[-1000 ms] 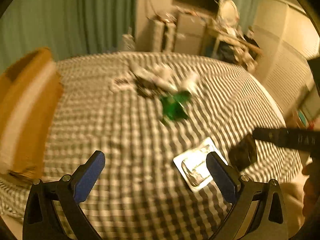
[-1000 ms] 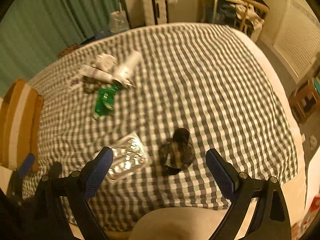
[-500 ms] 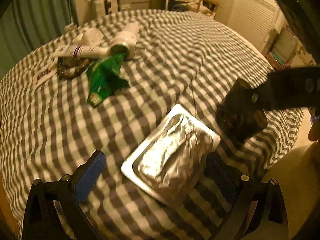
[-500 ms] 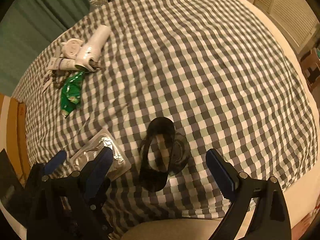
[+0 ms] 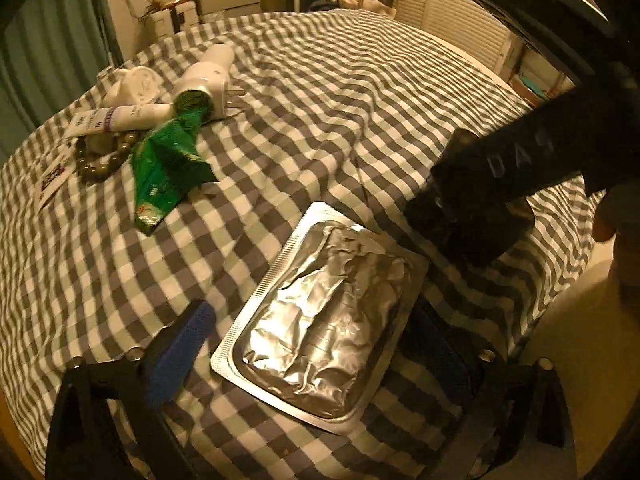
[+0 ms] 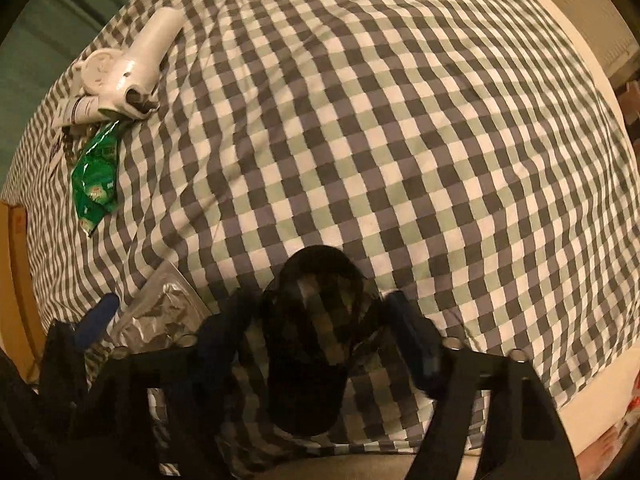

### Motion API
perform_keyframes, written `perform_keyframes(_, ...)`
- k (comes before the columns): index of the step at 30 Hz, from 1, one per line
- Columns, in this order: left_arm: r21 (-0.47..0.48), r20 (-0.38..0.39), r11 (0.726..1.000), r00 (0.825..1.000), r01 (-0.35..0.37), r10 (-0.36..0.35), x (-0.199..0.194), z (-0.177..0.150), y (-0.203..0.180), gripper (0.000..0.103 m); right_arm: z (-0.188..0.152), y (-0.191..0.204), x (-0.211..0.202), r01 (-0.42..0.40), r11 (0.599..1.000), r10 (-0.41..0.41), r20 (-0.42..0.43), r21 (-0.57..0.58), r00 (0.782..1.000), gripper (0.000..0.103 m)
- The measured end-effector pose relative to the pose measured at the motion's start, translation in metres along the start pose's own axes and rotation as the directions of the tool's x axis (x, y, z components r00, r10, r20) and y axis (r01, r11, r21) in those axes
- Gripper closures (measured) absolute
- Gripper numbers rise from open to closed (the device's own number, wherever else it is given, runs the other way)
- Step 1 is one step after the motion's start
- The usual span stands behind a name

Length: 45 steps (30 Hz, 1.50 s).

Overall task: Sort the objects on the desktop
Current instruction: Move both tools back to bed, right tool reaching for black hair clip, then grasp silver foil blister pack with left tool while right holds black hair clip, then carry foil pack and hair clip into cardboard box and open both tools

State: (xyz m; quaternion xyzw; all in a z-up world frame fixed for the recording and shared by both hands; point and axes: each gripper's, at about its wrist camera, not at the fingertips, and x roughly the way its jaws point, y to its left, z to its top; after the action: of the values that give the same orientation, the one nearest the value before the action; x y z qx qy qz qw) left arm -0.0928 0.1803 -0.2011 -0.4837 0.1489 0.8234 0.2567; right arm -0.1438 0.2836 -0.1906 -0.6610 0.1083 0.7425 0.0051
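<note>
A silver foil-covered tray (image 5: 328, 328) lies on the checked tablecloth (image 5: 360, 80) near its front edge. My left gripper (image 5: 316, 344) straddles the tray. Its jaws are closing, and the blue left pad (image 5: 180, 356) still stands a little off the tray's rim. To the right of the tray lies a dark see-through plastic item (image 6: 316, 320). My right gripper (image 6: 316, 332) is down over it with a finger on each side. Those jaws are closing, and I see no firm press on the item. In the left wrist view the right gripper's black body covers part of that item (image 5: 472, 236).
At the far left of the cloth lies a cluster: a green packet (image 5: 168, 168), a white bottle-shaped device (image 5: 208, 76), a white tube (image 5: 116, 116), a bead bracelet (image 5: 100, 156) and a card (image 5: 52, 180). A brown box (image 6: 16, 280) stands off the table's left edge. Furniture stands behind.
Both grippers have come down close to the table. The left one rolled and now straddles the foil tray. The right jaws have narrowed around the dark item.
</note>
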Motion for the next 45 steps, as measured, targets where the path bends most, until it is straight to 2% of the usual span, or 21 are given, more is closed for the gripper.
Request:
perform_keyframes(2,-0.018,0.007,1.000,1.000,-0.022,0.022,-0.004,-0.001,0.002,0.022,-0.002,0.001,-0.001,-0.016,1.000,0.016,0.007,0.001,1.000,0.039)
perform_keyframes(4,-0.047,0.008,0.999,1.000,-0.023,0.023,-0.010,-0.002,0.008,0.028,-0.002,-0.001,-0.003,-0.042,0.999,0.041,0.018,0.020,0.999,0.040)
perform_keyframes(6,-0.080,0.005,0.997,1.000,-0.003,0.003,-0.017,-0.006,0.012,0.029,-0.004,-0.004,-0.006,-0.059,0.998,0.058,0.029,0.031,0.998,0.040)
perform_keyframes(12,-0.106,-0.015,0.994,1.000,-0.013,0.011,-0.031,-0.014,0.017,0.030,-0.012,0.001,-0.015,-0.083,0.996,0.082,0.045,0.018,0.996,0.040)
perform_keyframes(14,-0.104,-0.015,0.995,1.000,-0.010,0.009,-0.033,-0.016,0.017,0.030,-0.009,0.017,-0.017,-0.088,0.996,0.087,0.048,0.020,0.995,0.040)
perform_keyframes(18,-0.120,-0.009,0.992,0.999,-0.044,0.044,-0.034,-0.012,0.022,0.030,-0.014,0.019,-0.021,-0.099,0.995,0.097,0.056,0.026,0.994,0.040)
perform_keyframes(23,-0.190,0.038,0.980,0.997,-0.052,0.060,-0.050,-0.006,0.035,0.030,-0.005,-0.010,-0.048,-0.139,0.990,0.135,0.095,0.028,0.986,0.040)
perform_keyframes(25,-0.222,0.055,0.973,0.996,-0.058,0.072,-0.061,-0.006,0.041,0.030,-0.002,-0.025,-0.065,-0.159,0.987,0.153,0.165,0.021,0.974,0.040)
perform_keyframes(27,-0.256,0.074,0.966,0.995,-0.047,0.068,-0.074,-0.007,0.046,0.030,-0.008,-0.024,-0.090,-0.147,0.989,0.145,0.254,-0.013,0.956,0.040)
perform_keyframes(28,-0.266,0.084,0.963,0.994,-0.047,0.072,-0.079,-0.008,0.048,0.030,-0.010,-0.024,-0.096,-0.137,0.990,0.142,0.272,-0.037,0.952,0.040)
perform_keyframes(32,-0.294,0.113,0.954,0.989,-0.055,0.092,-0.103,-0.008,0.052,0.030,-0.014,-0.017,-0.125,-0.175,0.982,0.188,0.313,-0.070,0.931,0.040)
perform_keyframes(37,-0.322,0.144,0.944,0.982,-0.072,0.124,-0.132,-0.008,0.059,0.030,-0.036,0.014,-0.144,-0.131,0.982,0.173,0.375,-0.134,0.911,0.040)
perform_keyframes(40,-0.366,0.149,0.926,0.976,-0.093,0.157,-0.153,-0.013,0.072,0.030,-0.048,0.031,-0.159,-0.137,0.976,0.196,0.399,-0.171,0.896,0.040)
perform_keyframes(45,-0.433,0.191,0.893,0.956,-0.121,0.222,-0.195,-0.024,0.097,0.030,-0.069,0.061,-0.189,-0.118,0.962,0.219,0.440,-0.244,0.871,0.040)
